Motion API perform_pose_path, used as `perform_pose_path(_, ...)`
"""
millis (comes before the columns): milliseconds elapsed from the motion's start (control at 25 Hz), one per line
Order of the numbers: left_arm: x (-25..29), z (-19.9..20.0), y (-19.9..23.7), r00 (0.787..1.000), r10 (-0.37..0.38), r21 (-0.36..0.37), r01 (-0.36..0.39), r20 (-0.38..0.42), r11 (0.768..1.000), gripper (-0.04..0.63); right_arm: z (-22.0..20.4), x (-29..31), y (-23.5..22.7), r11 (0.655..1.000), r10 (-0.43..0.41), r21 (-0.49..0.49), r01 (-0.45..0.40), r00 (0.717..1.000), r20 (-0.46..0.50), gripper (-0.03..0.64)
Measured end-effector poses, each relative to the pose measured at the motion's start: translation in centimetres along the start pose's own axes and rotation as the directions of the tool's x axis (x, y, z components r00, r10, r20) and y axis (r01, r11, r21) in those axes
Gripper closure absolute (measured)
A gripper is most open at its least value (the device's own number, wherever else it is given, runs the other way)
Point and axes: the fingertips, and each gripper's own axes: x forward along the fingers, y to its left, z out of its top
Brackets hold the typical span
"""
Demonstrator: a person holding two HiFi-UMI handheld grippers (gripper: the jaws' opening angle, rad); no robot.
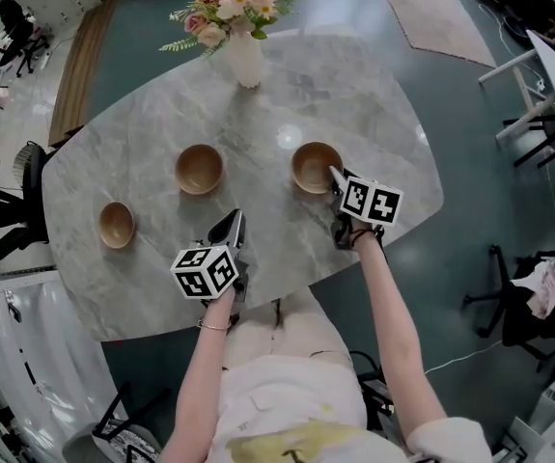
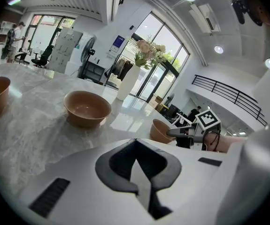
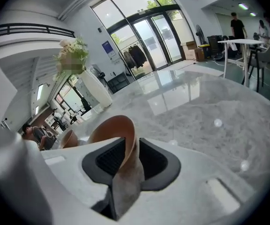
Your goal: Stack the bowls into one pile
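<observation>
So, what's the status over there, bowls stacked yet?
Left hand-held gripper shut, empty. Right hand-held gripper shut on right bowl rim. Middle bowl, left bowl separate, nothing stacked. Vase far off, path clear.

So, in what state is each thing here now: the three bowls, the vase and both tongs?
Left bowl: upright on the table, empty, not stacked.
Middle bowl: upright, empty, not stacked.
Right bowl: upright, empty, near rim gripped.
Vase: upright, with flowers in it.
Left tongs: shut, holding nothing.
Right tongs: closed on the right bowl's rim.
</observation>
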Motion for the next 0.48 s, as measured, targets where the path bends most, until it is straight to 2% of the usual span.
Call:
perform_pose_path(200,-0.02,-0.78,0.19,1.0,0.013,-0.02,-0.013,-0.008,1.0,0.595,0.27,0.23,-0.14,0.999,-0.031,-0.006,0.031,0.999,-0.018,0.536)
perform_pose_path(360,-0.08,-0.85,0.27,1.0,0.028,-0.037,-0.028,0.003,0.999,0.595,0.38,0.34,-0.26,0.999,-0.039,-0.013,0.039,0.999,-0.033,0.586)
perform_pose_path(480,-0.41,-0.84,0.28,0.999,0.041,-0.048,-0.04,0.019,0.998,0.595,0.23,0.25,-0.07,0.999,-0.037,-0.037,0.036,0.998,-0.048,0.588)
